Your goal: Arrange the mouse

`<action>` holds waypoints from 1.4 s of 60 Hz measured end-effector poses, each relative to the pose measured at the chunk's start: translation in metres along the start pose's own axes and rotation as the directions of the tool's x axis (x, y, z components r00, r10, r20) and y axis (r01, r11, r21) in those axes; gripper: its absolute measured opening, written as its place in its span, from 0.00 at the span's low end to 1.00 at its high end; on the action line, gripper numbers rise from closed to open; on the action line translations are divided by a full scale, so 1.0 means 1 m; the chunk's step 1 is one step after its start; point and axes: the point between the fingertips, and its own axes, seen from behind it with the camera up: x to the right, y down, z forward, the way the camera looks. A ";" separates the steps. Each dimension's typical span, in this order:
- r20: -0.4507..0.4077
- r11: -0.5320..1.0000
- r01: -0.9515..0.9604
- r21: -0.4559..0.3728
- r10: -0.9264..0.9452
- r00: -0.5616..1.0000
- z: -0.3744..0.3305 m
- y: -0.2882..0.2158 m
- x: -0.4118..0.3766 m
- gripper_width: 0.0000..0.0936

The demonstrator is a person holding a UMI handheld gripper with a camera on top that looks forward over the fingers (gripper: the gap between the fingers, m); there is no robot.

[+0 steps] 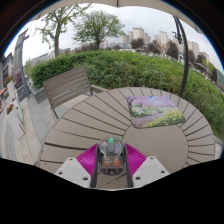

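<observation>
Wooden slatted table (90, 120) outdoors; hand-held gripper (111, 166) clamps the mouse (111, 155).

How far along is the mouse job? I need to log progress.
Done: the gripper has the mouse pinched between its pads, above the round wooden table. In hand: carrying it. Left: setting it down, presumably on the mouse pad lying beyond the fingers, which has nothing on it.

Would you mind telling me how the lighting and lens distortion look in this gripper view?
Gripper view: even, overcast daylight with soft shadows only; strong fisheye bends the table slats, the hedge and the skyline; the sky is bright, nearly washed out; the mouse between the claw pads looks slightly soft; the mat is clear.
</observation>
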 end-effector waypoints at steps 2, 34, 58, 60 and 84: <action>0.001 1.000 -0.002 0.020 0.002 1.000 -0.003 -0.019 0.007 0.44; -0.099 0.997 0.044 0.064 -0.038 0.994 0.161 -0.166 0.198 0.41; -0.098 1.000 0.005 -0.023 -0.007 0.995 0.105 -0.146 0.219 0.92; -0.089 1.000 0.005 -0.030 -0.008 0.996 0.083 -0.146 0.216 0.92; -0.068 0.987 0.091 -0.129 -0.100 0.993 -0.176 -0.041 0.161 0.91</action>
